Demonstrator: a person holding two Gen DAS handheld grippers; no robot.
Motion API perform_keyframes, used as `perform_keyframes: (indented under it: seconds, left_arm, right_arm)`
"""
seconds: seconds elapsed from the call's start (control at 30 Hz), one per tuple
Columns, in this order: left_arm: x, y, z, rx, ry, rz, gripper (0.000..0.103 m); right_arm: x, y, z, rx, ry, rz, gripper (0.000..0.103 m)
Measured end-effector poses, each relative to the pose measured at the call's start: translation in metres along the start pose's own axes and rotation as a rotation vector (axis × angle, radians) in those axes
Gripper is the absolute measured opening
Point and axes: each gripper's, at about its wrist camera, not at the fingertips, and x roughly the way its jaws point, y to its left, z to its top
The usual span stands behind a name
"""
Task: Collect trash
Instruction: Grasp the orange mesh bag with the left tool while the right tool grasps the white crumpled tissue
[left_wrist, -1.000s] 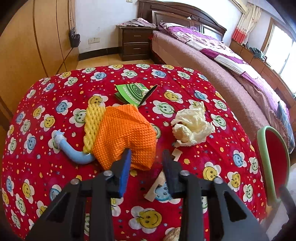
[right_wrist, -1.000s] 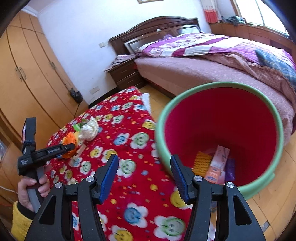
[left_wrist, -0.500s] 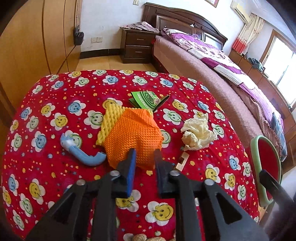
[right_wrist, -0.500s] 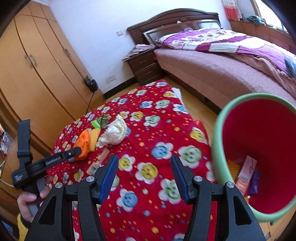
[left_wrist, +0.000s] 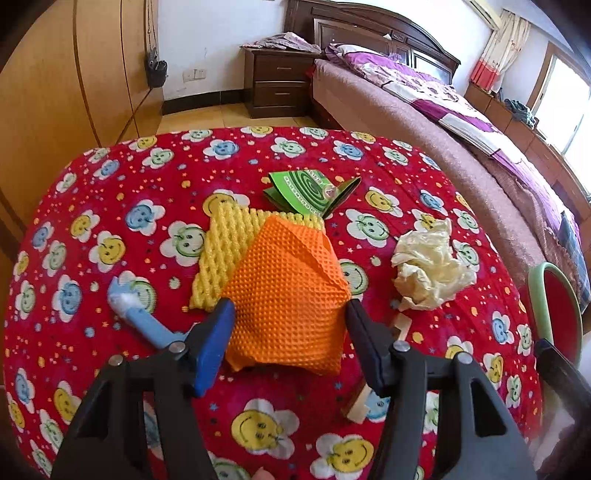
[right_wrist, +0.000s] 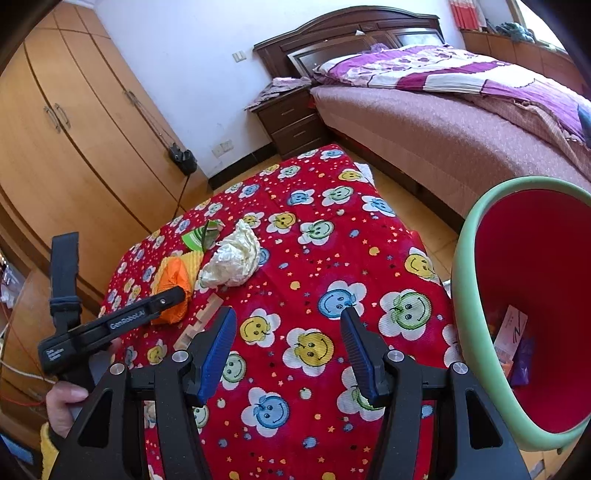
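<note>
An orange foam net lies on the red smiley tablecloth, over a yellow foam net. My left gripper is open, its jaws on either side of the orange net's near end. A crumpled cream paper, a green packet, a blue tube and wooden pieces lie around it. My right gripper is open and empty above the cloth, left of the green-rimmed red bin, which holds wrappers. The orange net and paper also show there.
A bed and nightstand stand beyond the table. Wooden wardrobe doors are on the left. The bin's rim shows at the table's right edge in the left wrist view.
My left gripper narrowed, then opened wide, and now stands around the orange net. My right gripper swung left from over the bin toward the table.
</note>
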Motion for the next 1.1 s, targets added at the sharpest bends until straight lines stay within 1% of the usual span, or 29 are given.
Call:
perform_keyframes:
  seconds: [0.1,0.17,0.23,0.27,0.3,0.33,0.43,0.53,0.63,0.73,0.93,1.07,1.1]
  left_arm:
    - [0.0,0.003,-0.003,-0.03,-0.019,-0.006,0.061]
    - [0.0,0.006,-0.004,-0.044,-0.025,-0.005,0.055]
    - [-0.001,0.007,-0.003,-0.038,-0.033,-0.016,0.042]
    - [-0.003,0.007,-0.004,-0.038,-0.04,-0.027,0.038]
    - [-0.005,0.008,-0.004,-0.042,-0.045,-0.038,0.031]
    - [-0.006,0.01,-0.004,-0.049,-0.045,-0.052,0.027]
    - [-0.011,0.014,-0.002,-0.07,-0.057,-0.087,0.023]
    - [-0.02,0.014,0.0,-0.066,-0.095,-0.089,0.021]
    - [-0.025,0.014,0.003,-0.053,-0.136,-0.057,0.021]
    - [-0.027,0.019,0.004,-0.069,-0.167,-0.034,0.02]
    - [-0.022,0.032,0.004,-0.104,-0.162,-0.049,0.021]
    - [-0.022,0.035,0.003,-0.111,-0.157,-0.063,0.021]
    - [-0.022,0.035,0.003,-0.111,-0.156,-0.068,0.021]
  right_arm:
    - [0.004,0.001,0.001,-0.009,0.007,-0.007,0.06]
    - [0.009,0.004,0.003,-0.016,0.014,-0.01,0.06]
    - [0.013,0.008,0.004,-0.026,0.02,-0.011,0.06]
    - [0.016,0.009,0.005,-0.031,0.023,-0.012,0.06]
    - [0.019,0.013,0.006,-0.038,0.028,-0.012,0.06]
    - [0.022,0.015,0.007,-0.043,0.03,-0.011,0.06]
    - [0.03,0.023,0.01,-0.063,0.038,-0.007,0.06]
    - [0.039,0.032,0.014,-0.084,0.043,-0.001,0.06]
    - [0.052,0.04,0.019,-0.101,0.048,0.003,0.06]
    - [0.068,0.05,0.026,-0.112,0.054,0.012,0.06]
    - [0.1,0.061,0.036,-0.124,0.07,0.01,0.06]
    - [0.117,0.061,0.038,-0.113,0.08,-0.007,0.06]
    - [0.119,0.061,0.037,-0.113,0.079,-0.007,0.058]
